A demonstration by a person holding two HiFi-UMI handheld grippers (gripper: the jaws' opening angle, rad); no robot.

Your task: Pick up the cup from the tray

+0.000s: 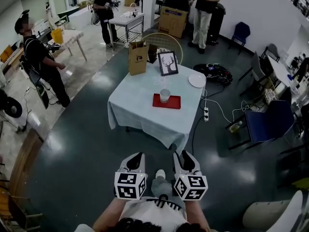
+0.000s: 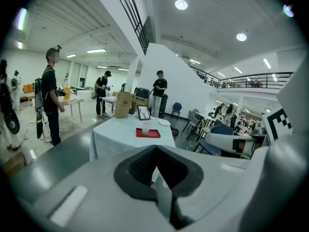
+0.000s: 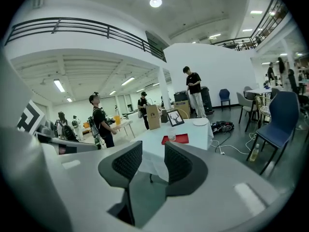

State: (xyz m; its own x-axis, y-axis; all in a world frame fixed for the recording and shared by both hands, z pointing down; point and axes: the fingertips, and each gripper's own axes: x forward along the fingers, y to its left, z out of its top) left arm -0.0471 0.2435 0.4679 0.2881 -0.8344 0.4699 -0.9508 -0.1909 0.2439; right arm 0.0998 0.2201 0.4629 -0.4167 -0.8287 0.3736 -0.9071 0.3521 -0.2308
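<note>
Cup (image 1: 165, 95): small, pale, semi-clear plastic look, upright, rim a bit wider than base, open top. No handle or print that can be made out at this range. It stands approx. mid of the red tray (image 1: 167, 101), a flat rectangle lying on the table (image 1: 140, 117), which has a pale cloth hanging over its edges. Just behind the tray are a framed deer pic (image 1: 167, 63), a brown paper bag (image 1: 138, 58) to its left, and a white plate (image 1: 196, 80) toward the far right corner.

Both tools are held low and near the person's body, well apart from the table. Left hand-held gripper (image 1: 136, 156): jaws a little apart in a narrow V, nothing btwn them. Right hand-held gripper (image 1: 181, 156): jaws partly open w/ a clear gap, empty; only cloth shows through the gap.
</note>
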